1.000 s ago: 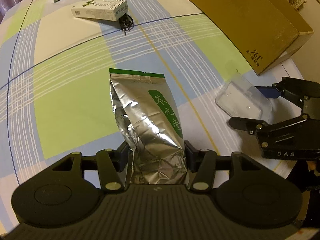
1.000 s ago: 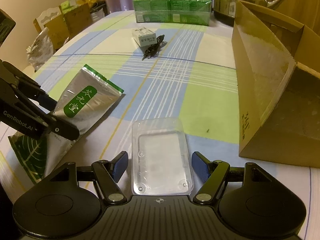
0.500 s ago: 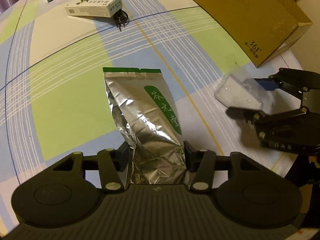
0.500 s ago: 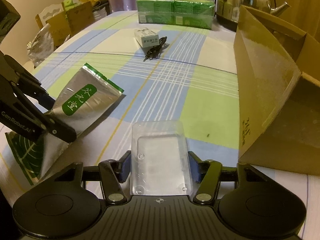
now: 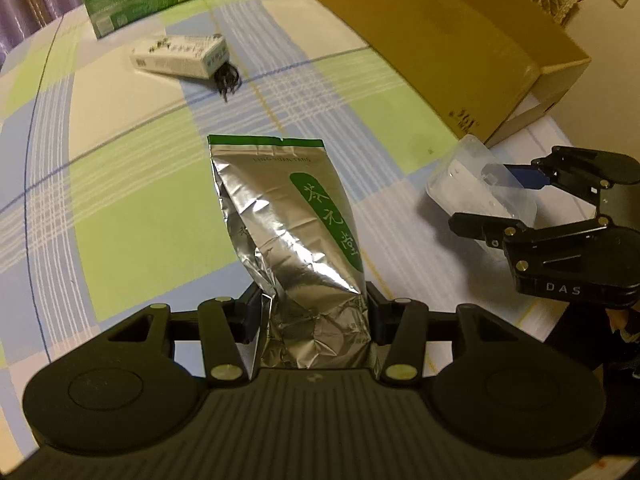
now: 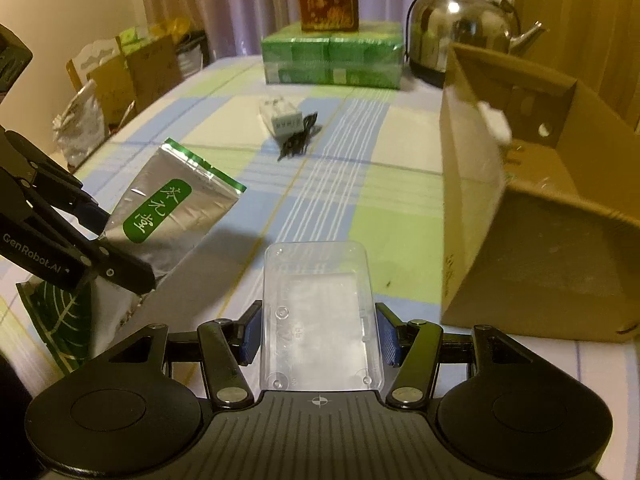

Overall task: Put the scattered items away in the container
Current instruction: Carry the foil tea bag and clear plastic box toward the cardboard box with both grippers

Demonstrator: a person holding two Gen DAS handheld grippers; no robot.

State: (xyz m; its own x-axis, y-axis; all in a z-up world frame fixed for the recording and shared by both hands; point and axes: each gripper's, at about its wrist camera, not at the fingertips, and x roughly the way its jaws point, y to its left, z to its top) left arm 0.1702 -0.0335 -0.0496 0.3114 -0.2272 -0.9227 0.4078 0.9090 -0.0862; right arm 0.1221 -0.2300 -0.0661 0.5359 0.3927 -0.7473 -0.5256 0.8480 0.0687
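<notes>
My left gripper is shut on the crumpled bottom of a silver foil tea pouch with a green label, held above the checked tablecloth. My right gripper is shut on a clear plastic case, lifted off the table; the left wrist view shows that gripper holding the case at the right. The open cardboard box stands at the right, close to the case. A white carton and a coiled black cable lie farther back on the table.
A green shrink-wrapped pack with a brown box on top and a steel kettle stand at the table's far end. Bags and cartons sit beyond the left edge. The table edge runs close at the near right.
My right gripper closed on the clear case and lifted it off the table. The left gripper has raised the foil pouch, and both views have risen.
</notes>
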